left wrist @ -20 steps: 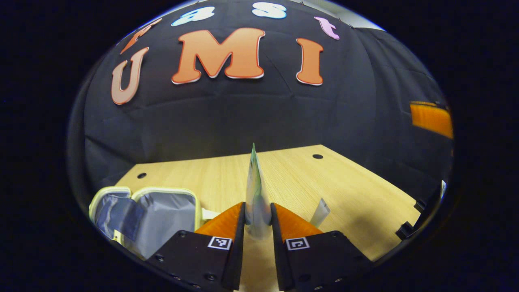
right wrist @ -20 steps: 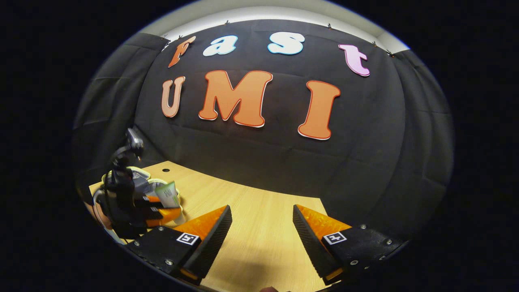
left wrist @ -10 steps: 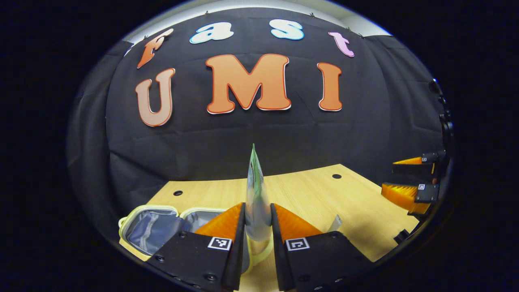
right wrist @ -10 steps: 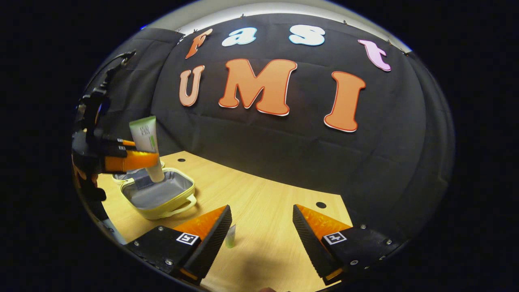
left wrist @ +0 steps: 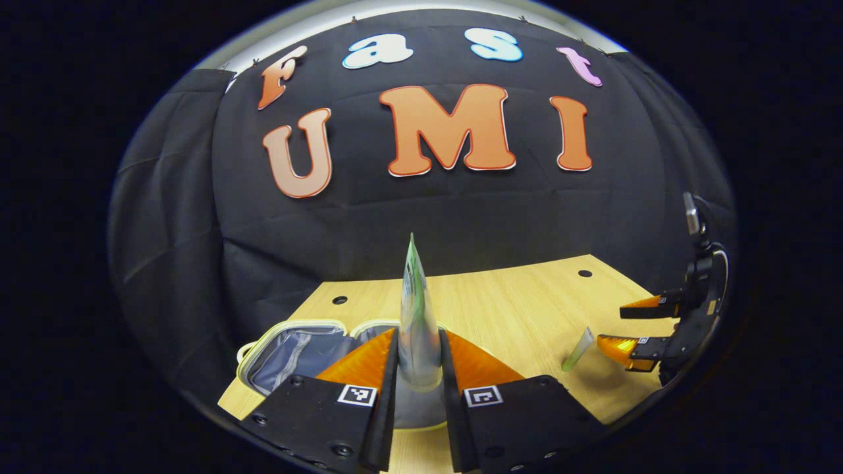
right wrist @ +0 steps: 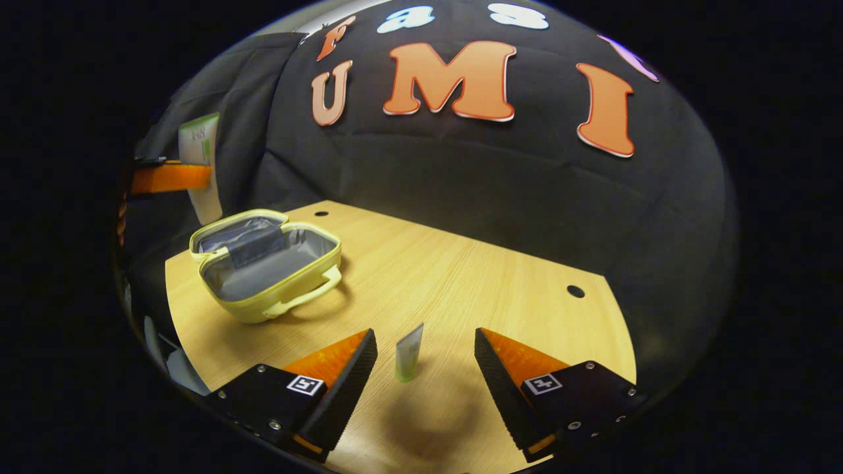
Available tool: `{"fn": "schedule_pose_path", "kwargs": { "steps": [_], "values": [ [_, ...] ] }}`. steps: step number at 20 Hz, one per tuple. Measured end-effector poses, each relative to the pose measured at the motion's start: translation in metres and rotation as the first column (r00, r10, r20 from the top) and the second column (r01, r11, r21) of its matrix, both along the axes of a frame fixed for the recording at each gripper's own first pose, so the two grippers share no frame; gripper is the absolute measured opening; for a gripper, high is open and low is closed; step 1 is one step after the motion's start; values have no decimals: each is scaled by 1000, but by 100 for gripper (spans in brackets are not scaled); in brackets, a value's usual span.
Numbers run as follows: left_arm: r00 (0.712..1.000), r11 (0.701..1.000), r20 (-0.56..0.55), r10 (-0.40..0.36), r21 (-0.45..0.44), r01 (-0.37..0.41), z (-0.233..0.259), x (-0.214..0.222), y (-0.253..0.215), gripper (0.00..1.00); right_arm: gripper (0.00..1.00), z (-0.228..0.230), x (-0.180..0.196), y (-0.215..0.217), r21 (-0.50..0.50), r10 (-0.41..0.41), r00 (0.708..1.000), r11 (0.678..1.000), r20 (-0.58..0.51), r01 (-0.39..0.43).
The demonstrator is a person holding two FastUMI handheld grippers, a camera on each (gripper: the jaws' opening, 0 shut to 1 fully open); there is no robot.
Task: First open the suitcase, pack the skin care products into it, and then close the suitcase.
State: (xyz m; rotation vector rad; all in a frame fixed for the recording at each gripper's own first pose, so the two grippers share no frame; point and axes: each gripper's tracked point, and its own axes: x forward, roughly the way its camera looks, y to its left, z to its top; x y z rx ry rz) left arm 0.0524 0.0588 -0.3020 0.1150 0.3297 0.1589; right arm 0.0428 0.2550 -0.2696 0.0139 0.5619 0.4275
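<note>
pinching a tube (left wrist: 416, 316), left claw (left wrist: 419, 368); right claw (right wrist: 425, 368) wide, seemingly empty.

Black cloth wall (left wrist: 395, 217) behind light wooden table (right wrist: 461, 276) with holes.

In the left gripper view, the left gripper (left wrist: 419, 368) and its held tube (left wrist: 416, 309) hid the near half of the open suitcase (left wrist: 296, 342). The tube's print was too blurred to tell. In the right gripper view, that tube's (right wrist: 201, 164) holder was cut off at the far-left edge.
</note>
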Motion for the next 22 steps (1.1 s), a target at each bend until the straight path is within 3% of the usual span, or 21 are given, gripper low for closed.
{"fn": "schedule_pose_path", "kwargs": {
  "steps": [5,8,11,16,17,22],
  "values": [
    [996,996,-13,91,13,-90,0,-12,14,34,84,-48,6,19,-18,49,994,999,-95,-51],
    [990,990,-24,137,20,-136,-1,-18,21,34,67,-71,9,30,-7,48,986,999,-161,-50],
    [985,985,-34,171,24,-170,-2,-22,26,34,60,-83,12,38,-5,59,981,998,-187,-60],
    [981,982,-39,189,25,-188,-3,-24,30,34,31,-81,13,40,41,55,976,998,-209,-48],
    [982,983,-38,185,25,-184,-3,-23,30,34,35,-79,12,40,44,62,976,998,-209,-54],
    [987,988,-53,152,16,-152,-7,-21,29,34,34,-41,7,46,69,71,986,996,-152,-61]
  ]
}}
